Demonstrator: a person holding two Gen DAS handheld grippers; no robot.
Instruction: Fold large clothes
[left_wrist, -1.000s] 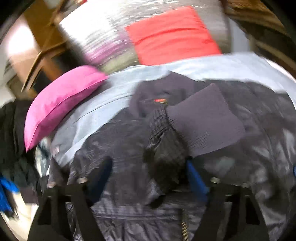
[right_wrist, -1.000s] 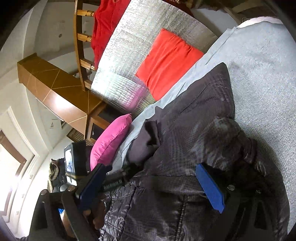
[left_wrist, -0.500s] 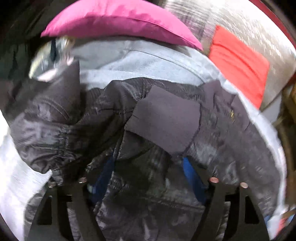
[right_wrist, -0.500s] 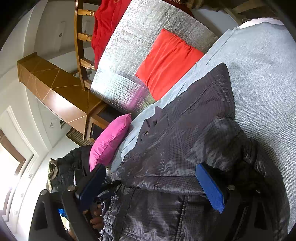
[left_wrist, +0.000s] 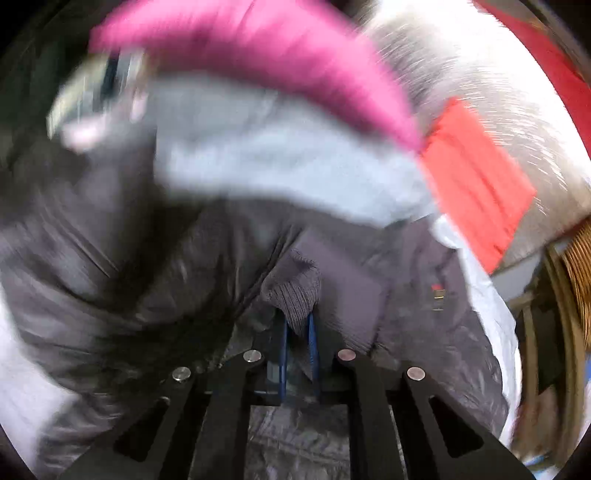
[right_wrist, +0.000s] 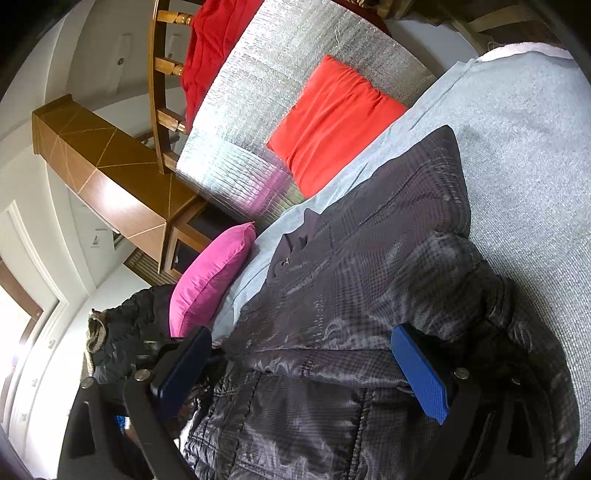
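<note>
On the bed with its pale grey-blue cover (right_wrist: 517, 122) lies the big dark grey shiny padded jacket (right_wrist: 369, 288), spread over most of the near side. Its bottom edge is cut off by the picture frame in both views.

The left wrist view is blurry, so the far things there are hard to make out. The left tool (left_wrist: 297, 345) has its two blue pads pressed close together, pinching the dark grey ribbed knit cuff (left_wrist: 291, 291) of the jacket. The rest of that sleeve is bunched up and hard to follow.

The right tool (right_wrist: 299, 369) is spread wide, with one blue pad on each side of a fold of the jacket. The pads do not press on the cloth. Part of the left pad hides what is behind it, and something dark sits there that I cannot tell.

At the head of the bed a bright pink soft pillow (right_wrist: 210, 280) and an orange-red square pillow (right_wrist: 332, 122) lean on a shiny silver padded sheet (right_wrist: 280, 85). A red cloth (right_wrist: 214, 40) hangs over the brown wooden bed frame (right_wrist: 157, 96). A brown wooden cabinet (right_wrist: 107, 177) stands by the white wall. A heap of dark clothes (right_wrist: 122, 332) lies past the pink pillow.
</note>
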